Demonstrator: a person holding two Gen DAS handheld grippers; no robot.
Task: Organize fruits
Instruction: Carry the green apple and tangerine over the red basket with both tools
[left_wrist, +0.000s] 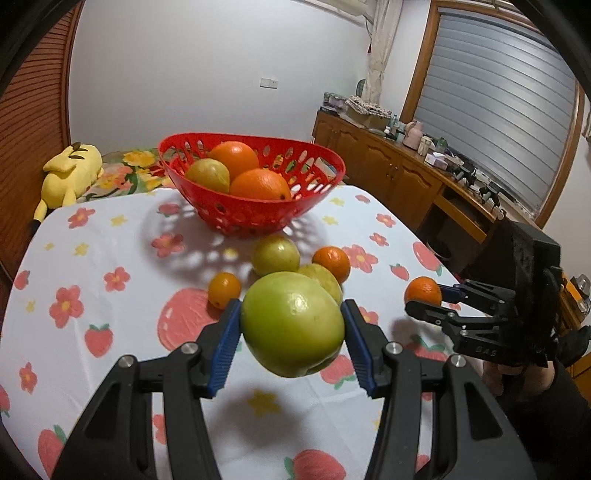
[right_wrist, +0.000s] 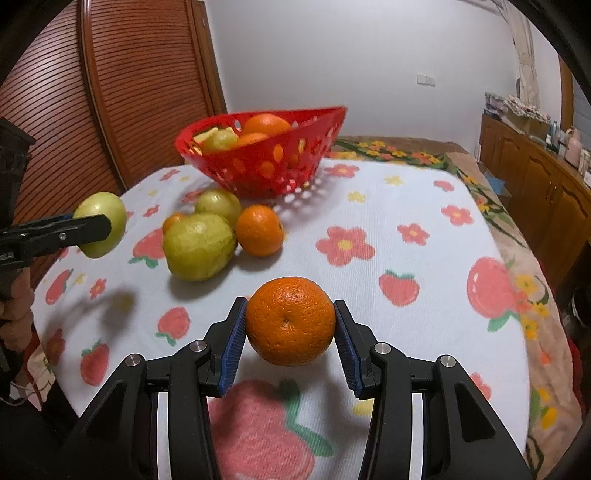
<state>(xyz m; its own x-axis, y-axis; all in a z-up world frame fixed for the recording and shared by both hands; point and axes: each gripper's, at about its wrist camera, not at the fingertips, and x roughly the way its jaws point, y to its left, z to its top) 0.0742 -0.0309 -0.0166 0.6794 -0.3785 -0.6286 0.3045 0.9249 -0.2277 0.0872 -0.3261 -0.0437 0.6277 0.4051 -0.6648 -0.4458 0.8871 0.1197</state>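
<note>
Two fruits are gripped above the desk (right_wrist: 406, 229): the left gripper (left_wrist: 291, 325) has its jaws clenched on a green apple (left_wrist: 291, 325), the right gripper (right_wrist: 290, 325) on an orange (right_wrist: 290, 321). Carrying stage, I judge; next, lift both over the loose fruit (right_wrist: 199, 245) to the red basket (right_wrist: 266, 173).

White walls (left_wrist: 207, 74), louvred wooden door (right_wrist: 147, 74), wooden sideboard (left_wrist: 388, 166) beneath a shuttered window (left_wrist: 498, 110)

Your left gripper (left_wrist: 291, 325) and right gripper (right_wrist: 290, 325) look alike: black plastic linkage arms, round silver screws at the joints, and ribbed blue pads (right_wrist: 233, 347) lining each finger. Your sleeve (left_wrist: 554, 402) is black.
</note>
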